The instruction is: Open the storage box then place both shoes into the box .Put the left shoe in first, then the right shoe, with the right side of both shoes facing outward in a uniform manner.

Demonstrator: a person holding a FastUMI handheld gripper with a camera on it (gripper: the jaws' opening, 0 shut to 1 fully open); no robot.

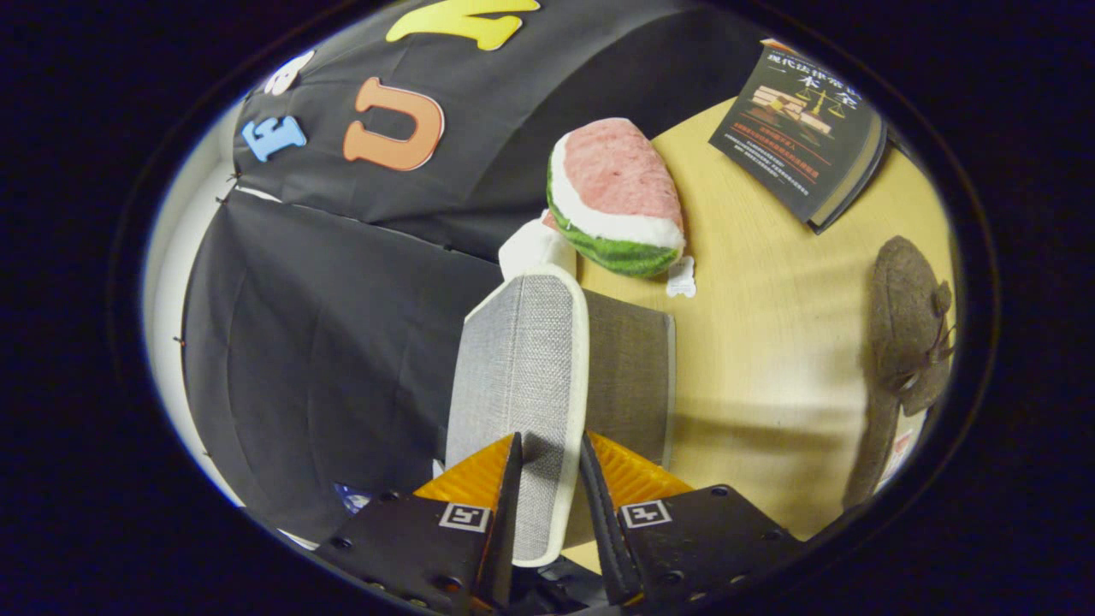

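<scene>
My gripper [549, 479] is shut on the lid [517, 368] of the grey fabric storage box. The lid is a grey woven panel with a cream border, and both fingers press on its near edge. It stands lifted on edge, rising away from the fingers. Behind it shows the darker grey wall of the box [629, 376], which rests on the light wooden table [770, 342]. The view is rolled to one side. A small white piece [532, 246] pokes out just beyond the far end of the lid; I cannot tell what it is.
A plush watermelon slice [618, 198] lies on the table beyond the box, with a white tag beside it. A dark book [800, 133] lies further off. A brown cap [908, 329] rests near the table's edge, to the right of the fingers.
</scene>
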